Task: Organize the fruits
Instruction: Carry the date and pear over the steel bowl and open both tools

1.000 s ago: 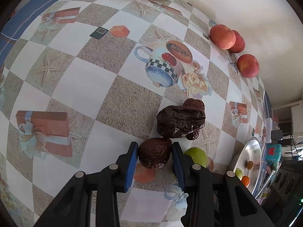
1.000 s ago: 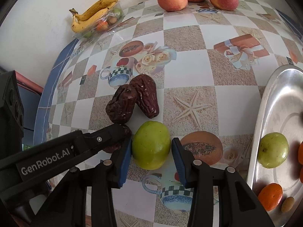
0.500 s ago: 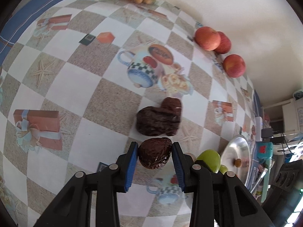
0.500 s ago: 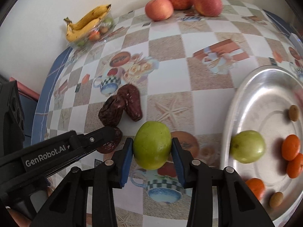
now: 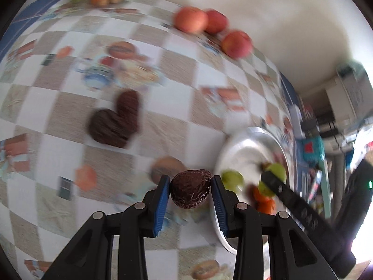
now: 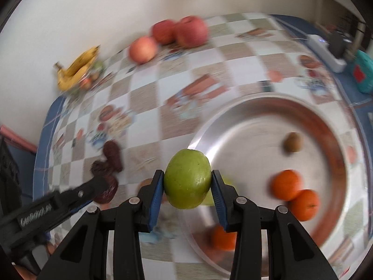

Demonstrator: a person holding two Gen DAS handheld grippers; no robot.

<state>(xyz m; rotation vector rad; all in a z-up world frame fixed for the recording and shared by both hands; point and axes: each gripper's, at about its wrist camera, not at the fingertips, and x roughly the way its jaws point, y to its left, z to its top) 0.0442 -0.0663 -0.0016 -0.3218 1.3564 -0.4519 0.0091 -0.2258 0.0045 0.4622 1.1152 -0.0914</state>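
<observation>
My left gripper [image 5: 190,192] is shut on a wrinkled dark brown fruit [image 5: 190,191], held in the air near the rim of the silver tray [image 5: 244,144]. My right gripper [image 6: 187,186] is shut on a green fruit [image 6: 187,178], held above the left rim of the same tray [image 6: 233,126]. In the tray lie three oranges [image 6: 285,184], a small brown fruit [image 6: 292,141] and another green fruit [image 5: 232,179]. Two more dark brown fruits [image 5: 115,121] rest together on the checked tablecloth. In the right wrist view the left gripper [image 6: 102,187] shows at lower left.
Three red apples [image 6: 179,32] sit by the wall at the back. A bunch of bananas [image 6: 78,67] lies on a clear tray of small fruits at the back left. A white power strip [image 6: 326,51] and a teal object [image 6: 362,72] stand beyond the tray.
Both grippers have lifted their fruits off the tablecloth and moved right toward the tray. The right jaws closed onto the green fruit. The two dark fruits on the cloth stayed put.
</observation>
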